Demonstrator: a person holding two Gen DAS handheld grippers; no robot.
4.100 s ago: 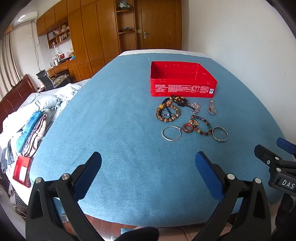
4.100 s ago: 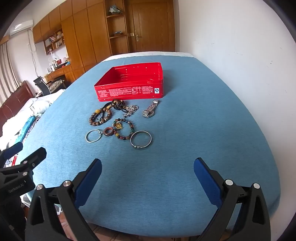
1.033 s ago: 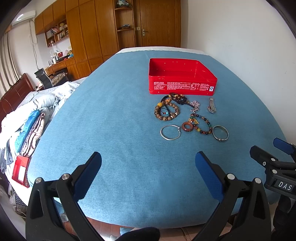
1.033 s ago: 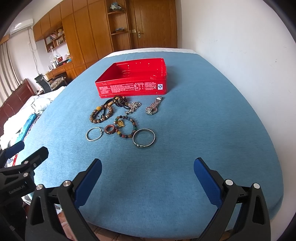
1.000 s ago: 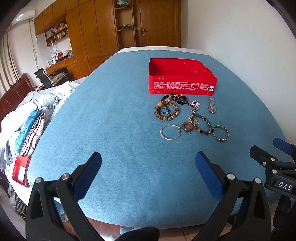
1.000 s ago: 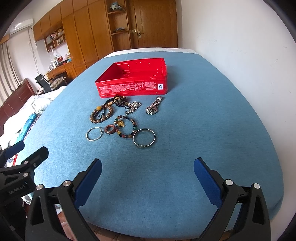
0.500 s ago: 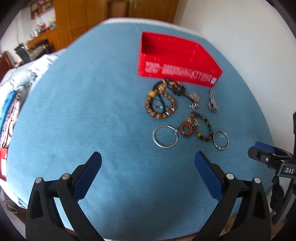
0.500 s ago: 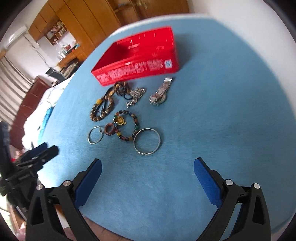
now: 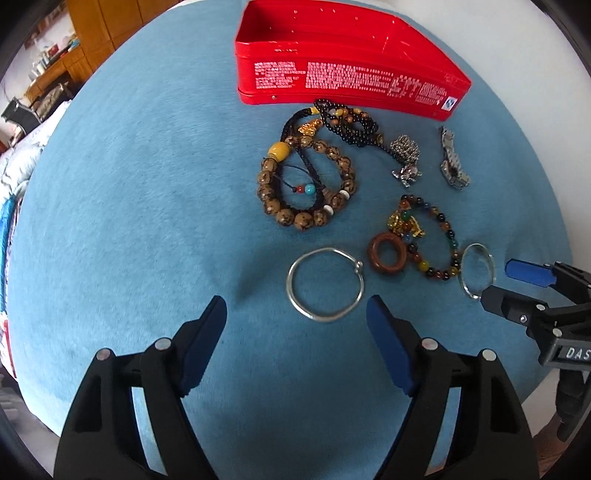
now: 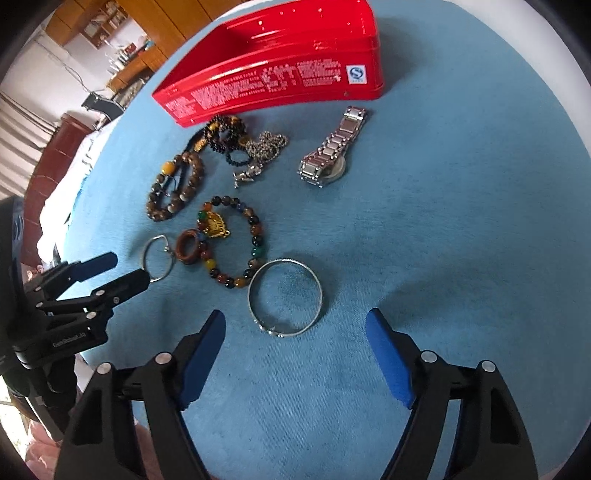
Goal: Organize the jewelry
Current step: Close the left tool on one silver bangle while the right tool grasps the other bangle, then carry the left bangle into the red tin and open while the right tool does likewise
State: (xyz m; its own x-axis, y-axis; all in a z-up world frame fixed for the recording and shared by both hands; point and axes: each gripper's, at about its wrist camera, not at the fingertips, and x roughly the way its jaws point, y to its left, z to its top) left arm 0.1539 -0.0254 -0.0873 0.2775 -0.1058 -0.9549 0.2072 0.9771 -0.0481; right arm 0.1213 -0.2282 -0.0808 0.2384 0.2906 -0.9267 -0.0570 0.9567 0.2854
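Note:
Jewelry lies on a blue cloth surface (image 9: 129, 184) in front of an open red tin (image 9: 351, 79) (image 10: 277, 85). My left gripper (image 9: 295, 314) (image 10: 125, 269) points down at a silver bangle (image 9: 325, 319) (image 10: 146, 254). Its jaws are closing, and the bangle's near edge sits between the tips, untouched. My right gripper (image 10: 295, 325) (image 9: 498, 284) hovers the same way over a second silver bangle (image 10: 321, 291) (image 9: 489, 258), jaws closing, pads off it. Beyond lie a brown ring (image 9: 373, 254), a colourful bead bracelet (image 10: 255, 229), a wooden bead bracelet (image 9: 306, 221), a chain (image 10: 266, 146) and a watch (image 10: 328, 151).
A black bead necklace (image 9: 351, 125) rests against the tin's front wall. The cloth's near edge drops off just behind both grippers. Bedding (image 9: 14, 155) lies off the left side, wooden cupboards (image 9: 96, 22) stand behind, and a white wall runs along the right.
Both grippers have come forward and down, tipping steeply toward the jewelry, which now fills the views. Each pair of jaws has narrowed, and the bangles now lie at the fingertips.

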